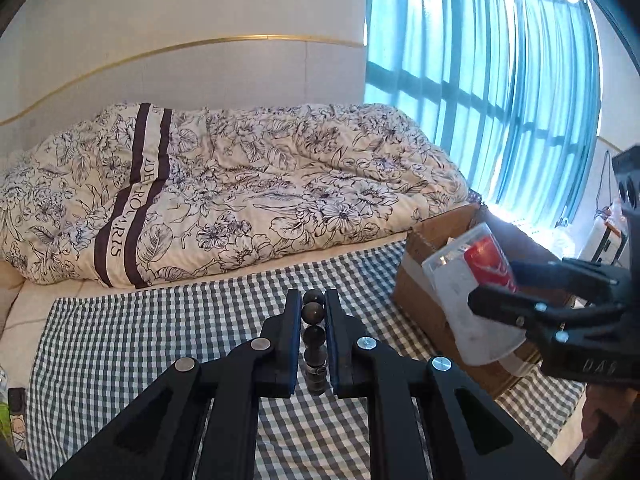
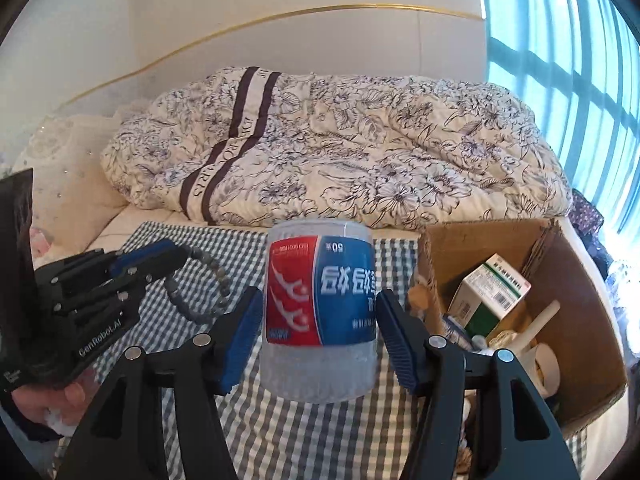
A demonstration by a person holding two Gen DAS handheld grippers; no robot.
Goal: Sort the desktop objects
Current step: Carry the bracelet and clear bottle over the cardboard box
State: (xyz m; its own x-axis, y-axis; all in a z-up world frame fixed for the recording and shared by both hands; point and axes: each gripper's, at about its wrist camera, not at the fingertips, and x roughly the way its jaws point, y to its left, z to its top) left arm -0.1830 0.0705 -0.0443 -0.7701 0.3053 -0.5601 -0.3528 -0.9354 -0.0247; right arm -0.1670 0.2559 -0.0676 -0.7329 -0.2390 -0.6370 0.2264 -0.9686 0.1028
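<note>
bead bracelet [image 1: 313, 344] hangs pinched between the nearly closed left tongs [image 1: 313, 312] above the checked cloth [image 1: 160, 344] on the bed. right tongs [image 2: 318, 312] grip a clear plastic jar [image 2: 320, 308] with a red and blue label, upside down, just beside the cardboard box [image 2: 576, 280] of odds and ends.

A checked cloth [image 2: 304, 432] lies over the lower middle of the right wrist view, spread on the bed. Behind it, across the upper middle, a bunched quilt [image 2: 340, 152] sits against the wall. A cardboard box [image 2: 592, 320] stands at the lower right, on the cloth's right edge, with a small carton [image 2: 494, 292] inside. A plastic jar [image 2: 320, 312] hangs at centre, above the cloth and left of the box. A bead bracelet [image 2: 208, 284] is at centre left.
</note>
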